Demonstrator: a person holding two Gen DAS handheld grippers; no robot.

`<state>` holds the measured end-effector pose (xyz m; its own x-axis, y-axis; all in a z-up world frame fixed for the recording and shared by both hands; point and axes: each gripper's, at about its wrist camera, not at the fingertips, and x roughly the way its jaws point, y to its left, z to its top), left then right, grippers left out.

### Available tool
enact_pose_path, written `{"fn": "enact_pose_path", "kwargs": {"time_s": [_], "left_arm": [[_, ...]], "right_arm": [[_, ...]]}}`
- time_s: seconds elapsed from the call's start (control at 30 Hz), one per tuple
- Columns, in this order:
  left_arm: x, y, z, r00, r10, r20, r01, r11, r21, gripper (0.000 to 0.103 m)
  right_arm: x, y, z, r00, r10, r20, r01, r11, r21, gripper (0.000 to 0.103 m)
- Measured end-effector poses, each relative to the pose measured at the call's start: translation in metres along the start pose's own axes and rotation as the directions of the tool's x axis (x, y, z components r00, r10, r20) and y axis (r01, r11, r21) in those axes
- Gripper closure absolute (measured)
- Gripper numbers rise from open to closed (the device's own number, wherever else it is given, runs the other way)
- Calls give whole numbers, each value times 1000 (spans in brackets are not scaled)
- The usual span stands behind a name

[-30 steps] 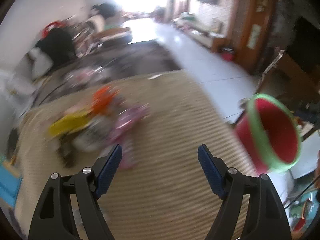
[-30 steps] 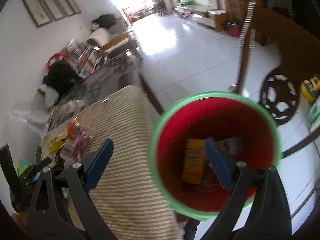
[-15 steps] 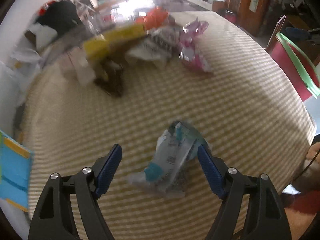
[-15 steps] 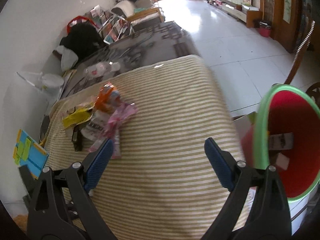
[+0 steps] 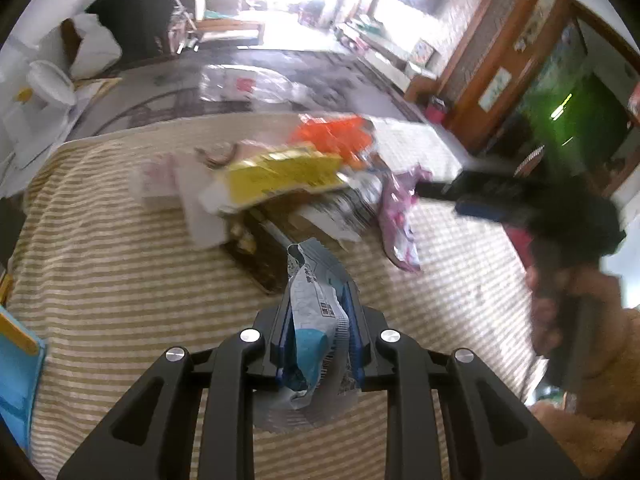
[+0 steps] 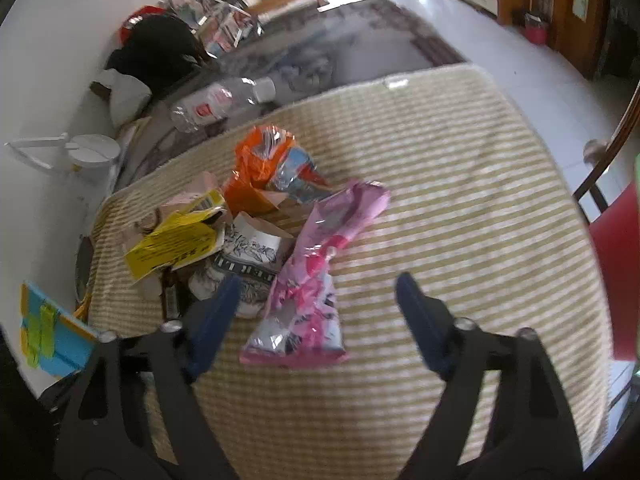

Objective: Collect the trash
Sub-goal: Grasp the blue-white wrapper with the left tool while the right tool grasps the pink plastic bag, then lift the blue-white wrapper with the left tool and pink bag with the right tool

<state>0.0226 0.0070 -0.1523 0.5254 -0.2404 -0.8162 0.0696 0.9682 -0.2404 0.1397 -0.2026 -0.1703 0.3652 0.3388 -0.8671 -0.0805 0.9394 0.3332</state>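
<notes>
My left gripper (image 5: 318,300) is shut on a white and blue wrapper (image 5: 316,312), held just above the striped tablecloth (image 5: 120,292). Behind it lies a trash pile: a yellow packet (image 5: 280,176), an orange wrapper (image 5: 336,136) and a pink wrapper (image 5: 396,208). My right gripper (image 6: 318,296) is open and hovers over the near end of the pink wrapper (image 6: 316,276); it also shows, blurred, at the right of the left wrist view (image 5: 480,200). The yellow packet (image 6: 176,240) and the orange wrapper (image 6: 264,164) lie to its left. A sliver of the red bin (image 6: 620,264) shows at the right edge.
A clear plastic bottle (image 6: 216,104) lies beyond the cloth's far edge on a patterned table. A blue box (image 6: 48,332) sits at the left edge. A dark flat packet (image 5: 260,252) lies under the pile. A wooden chair (image 6: 612,152) stands at the right.
My left gripper has closed on the white and blue wrapper and lifted it. My right gripper has swung from the red bin to the table, over the pink wrapper.
</notes>
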Motion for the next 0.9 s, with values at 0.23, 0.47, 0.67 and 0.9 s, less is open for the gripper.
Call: {"fn": "enact_pose_path", "kwargs": {"time_s": [0.23,0.47,0.67,0.9], "left_arm": [[-14,29,-5,1000,25,16,-25,1000,-19,82],[-20,47,3,999,25,42,-22,997,-70,82],[-23,25,17,997,33,71,-32,999,-17,82],[-29,-1,35,995,19,97,-21,1000,16,82]], "right_arm": [[36,2,1,997,-42,-63,46,997,57,52],[-2,18,-3,999,-23,33,23,1000,-2,86],[-73,32,-21,987,29,161,-17,997,-77,86],[-119,35,-31,966,41,255,-16,995,-100,86]]}}
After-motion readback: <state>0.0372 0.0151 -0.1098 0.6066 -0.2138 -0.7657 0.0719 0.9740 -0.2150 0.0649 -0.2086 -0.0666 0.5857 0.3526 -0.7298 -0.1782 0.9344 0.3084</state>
